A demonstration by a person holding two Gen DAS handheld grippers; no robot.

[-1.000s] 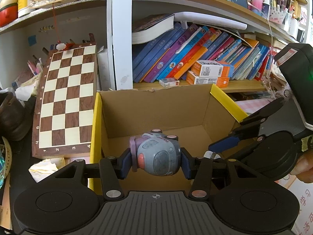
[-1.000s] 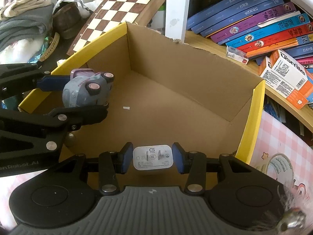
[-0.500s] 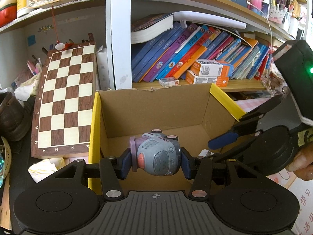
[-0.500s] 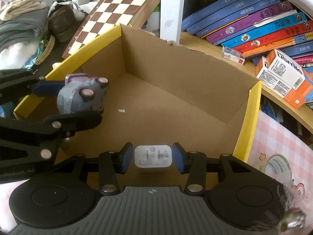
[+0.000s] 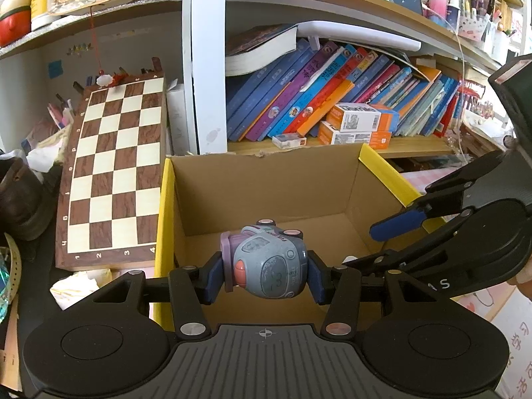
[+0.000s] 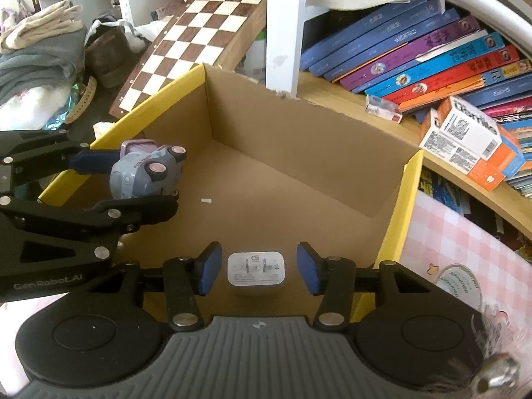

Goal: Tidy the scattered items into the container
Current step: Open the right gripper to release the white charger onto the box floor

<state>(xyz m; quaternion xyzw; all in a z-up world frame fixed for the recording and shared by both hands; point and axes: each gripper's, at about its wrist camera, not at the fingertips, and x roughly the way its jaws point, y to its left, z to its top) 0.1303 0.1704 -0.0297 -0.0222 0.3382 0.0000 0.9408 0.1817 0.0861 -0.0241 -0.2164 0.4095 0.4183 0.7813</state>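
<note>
Your right gripper [image 6: 256, 269] jaws stand spread around the white square charger plug [image 6: 256, 270] lying inside the open cardboard box [image 6: 299, 153]. Your left gripper [image 5: 264, 274] pinches the grey-purple toy car [image 5: 266, 266] above the box's left side.

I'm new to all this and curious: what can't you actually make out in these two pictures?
- White charger, right wrist view: whether it rests on the box floor or is falling.
- Charger, left wrist view: hidden behind the right gripper.
- Cardboard box near wall: covered by the gripper bodies in both views.
- Toy car far side: hidden, left wrist view.
- Book titles: too small.
</note>
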